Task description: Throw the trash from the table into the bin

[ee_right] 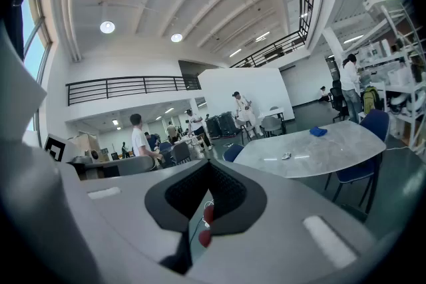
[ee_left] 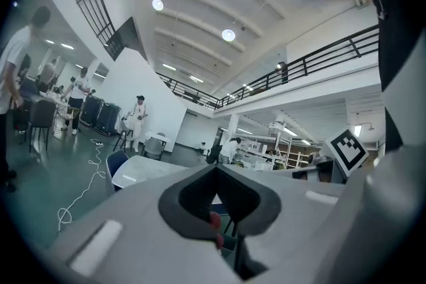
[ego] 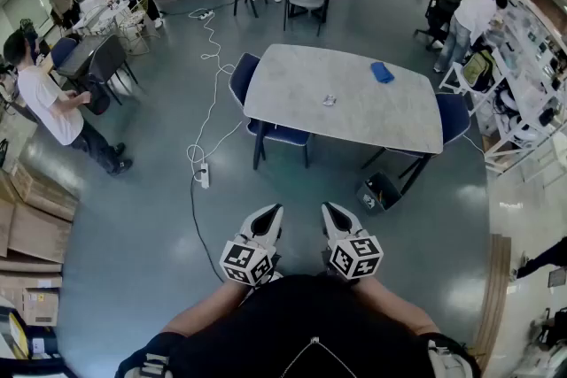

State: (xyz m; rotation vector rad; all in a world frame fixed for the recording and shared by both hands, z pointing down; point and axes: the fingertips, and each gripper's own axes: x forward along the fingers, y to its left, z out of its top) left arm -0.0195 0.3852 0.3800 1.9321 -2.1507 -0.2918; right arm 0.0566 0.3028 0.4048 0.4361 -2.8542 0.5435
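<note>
Trash [ego: 329, 100], a small pale scrap, lies on the counter [ego: 390, 115], well apart from the left gripper [ego: 271, 215] and right gripper [ego: 330, 212], both pressed together and empty, so arriving without spreading one would likely nudge it away.

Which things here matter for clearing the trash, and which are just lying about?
For the job: crumpled trash, table, black bin by its leg, left gripper, right gripper.
Lying about: blue cloth, blue chairs, floor power strip.
</note>
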